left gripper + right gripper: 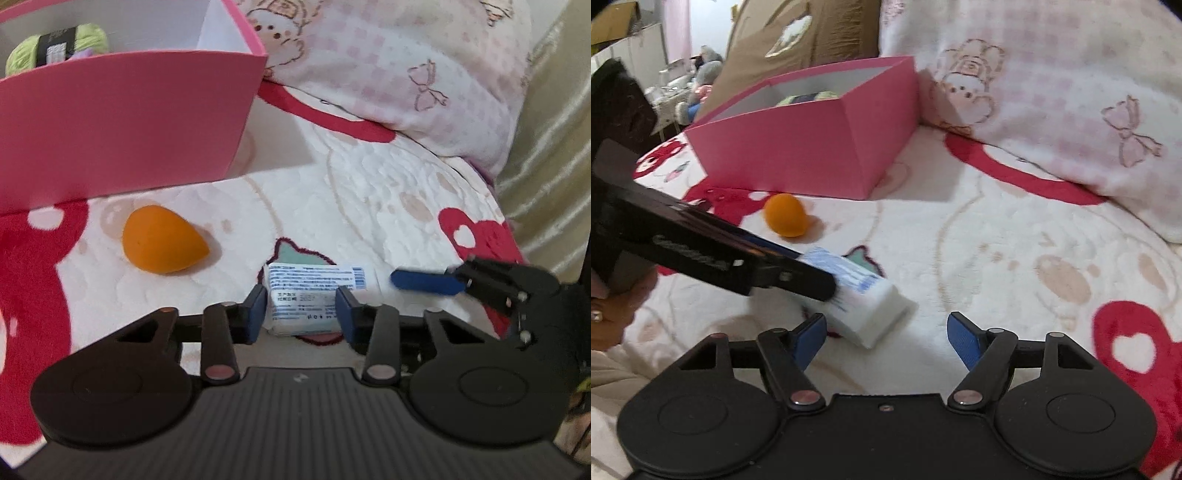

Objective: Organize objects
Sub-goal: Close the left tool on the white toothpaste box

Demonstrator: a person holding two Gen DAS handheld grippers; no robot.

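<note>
A white tissue pack [295, 295] with blue print lies on the patterned blanket, and my left gripper [301, 314] is shut on it, a blue pad pressed to each side. In the right wrist view the same pack [871, 302] shows under a black finger [798, 277] of the left gripper. My right gripper [888, 341] stands open just in front of the pack; its pads touch nothing. One of its blue fingers [424, 282] shows right of the pack. An orange egg-shaped sponge [162, 240] [786, 215] lies beside the pink box [129, 122] [798, 147].
The pink box stands open at the back left with a green yarn ball [55, 46] inside. A pink checked pillow [406, 74] [1071, 110] lies behind and right. A person's hand [613, 317] holds the left gripper. The blanket [1015, 258] runs on to the right.
</note>
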